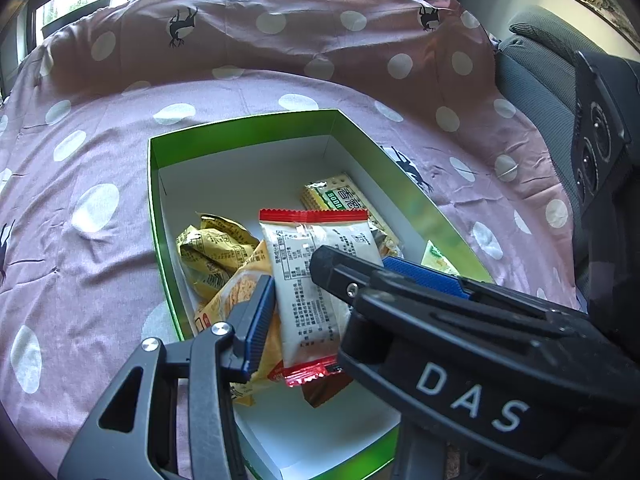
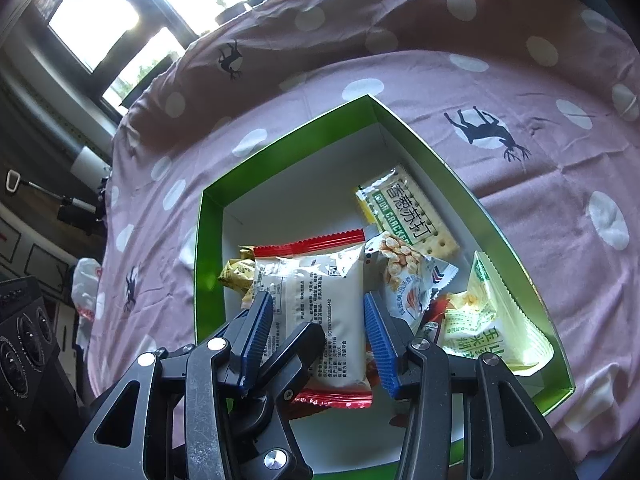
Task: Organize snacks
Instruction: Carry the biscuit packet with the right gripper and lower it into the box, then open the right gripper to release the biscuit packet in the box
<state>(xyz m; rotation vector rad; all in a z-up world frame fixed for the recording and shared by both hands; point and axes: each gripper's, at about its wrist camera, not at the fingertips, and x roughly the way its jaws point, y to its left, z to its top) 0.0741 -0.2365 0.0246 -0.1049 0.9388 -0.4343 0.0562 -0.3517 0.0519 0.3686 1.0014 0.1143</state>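
Green-walled cardboard box (image 2: 208,240) on pink polka-dot cloth (image 2: 520,92), right gripper (image 2: 320,320) clamped on red-edged white snack packet (image 2: 320,296), left gripper (image 1: 320,284) fingers' grip unclear.

right gripper (image 2: 320,340) jaws grip white red-edged packet (image 2: 320,304) over green box (image 2: 208,248).

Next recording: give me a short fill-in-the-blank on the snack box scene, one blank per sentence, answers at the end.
1. The open box has a white floor and ___ walls.
2. The right gripper is shut on a white packet with ___ sealed ends.
3. The box stands on a pink cloth printed with white dots and black ___.

Missing words: green; red; deer.
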